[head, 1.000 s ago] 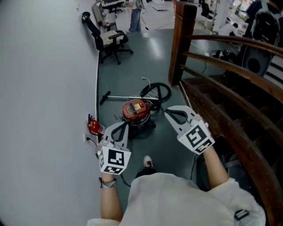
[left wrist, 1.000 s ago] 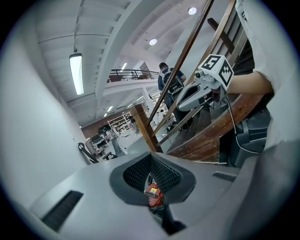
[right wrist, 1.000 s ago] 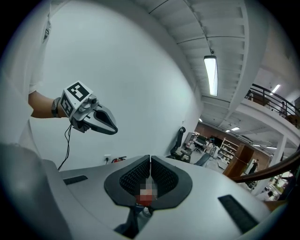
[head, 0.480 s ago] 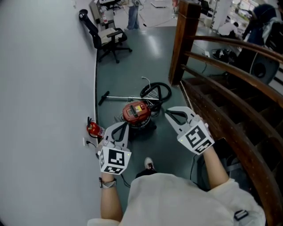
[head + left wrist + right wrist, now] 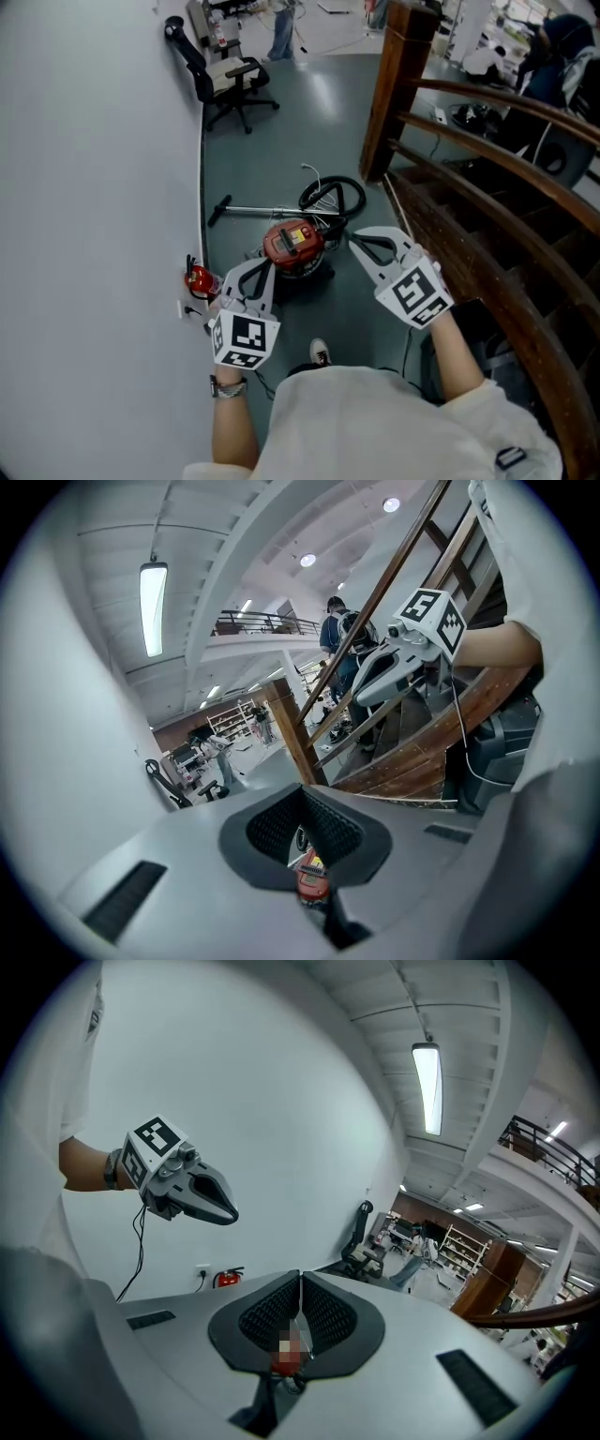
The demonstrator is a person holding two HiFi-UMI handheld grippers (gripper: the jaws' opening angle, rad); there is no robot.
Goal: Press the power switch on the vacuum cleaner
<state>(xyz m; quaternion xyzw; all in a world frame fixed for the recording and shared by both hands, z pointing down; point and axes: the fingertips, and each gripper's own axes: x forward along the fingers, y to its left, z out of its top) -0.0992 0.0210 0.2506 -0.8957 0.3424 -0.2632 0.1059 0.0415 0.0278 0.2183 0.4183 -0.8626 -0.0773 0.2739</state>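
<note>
Left gripper (image 5: pixel 255 269), right gripper (image 5: pixel 361 240): both closed.

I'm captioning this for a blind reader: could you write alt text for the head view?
A red vacuum cleaner sits on the grey floor beyond two handheld grippers, the left gripper and right gripper, both shut, empty and pointed toward it. A white wall runs along the left, a wooden stair railing on the right.

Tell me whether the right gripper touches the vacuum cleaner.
Apart. Head view shows the right gripper held above the vacuum cleaner, floor visible between them.
</note>
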